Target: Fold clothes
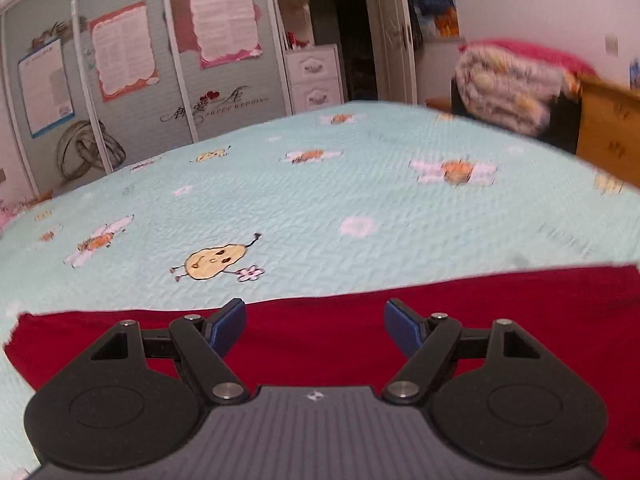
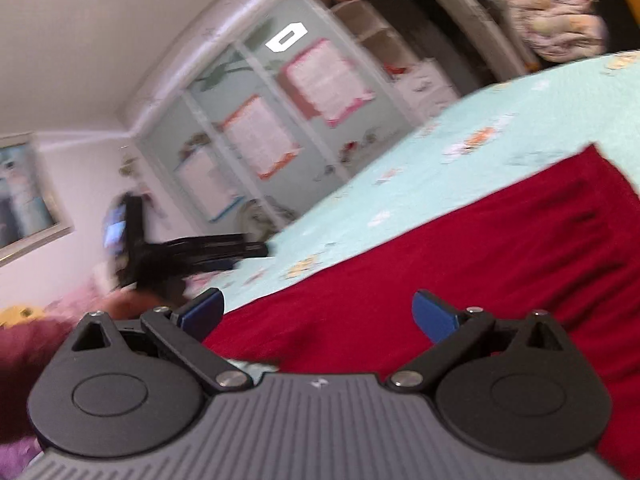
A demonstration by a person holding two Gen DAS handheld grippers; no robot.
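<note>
– Where is the red cloth (image 1: 500,320)?

– It lies flat on the bed (image 1: 320,200), near the edge closest to us. I think flat makes it easy to fold.

– And the grippers?

– The left gripper (image 1: 315,326) and right gripper (image 2: 318,316) are above it, both spread wide, holding nothing.

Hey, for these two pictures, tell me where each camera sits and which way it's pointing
Left wrist: sits on the left claw, roughly level, looking across the red garment and the mint bedspread toward the wardrobe doors; only its own open blue fingers show.
Right wrist: sits on the right claw, strongly tilted, looking over the red garment toward the same wardrobe; its open fingers show, plus a blurred black device at left.
Shared: garment, bedspread, wardrobe posters, folded quilt.
</note>
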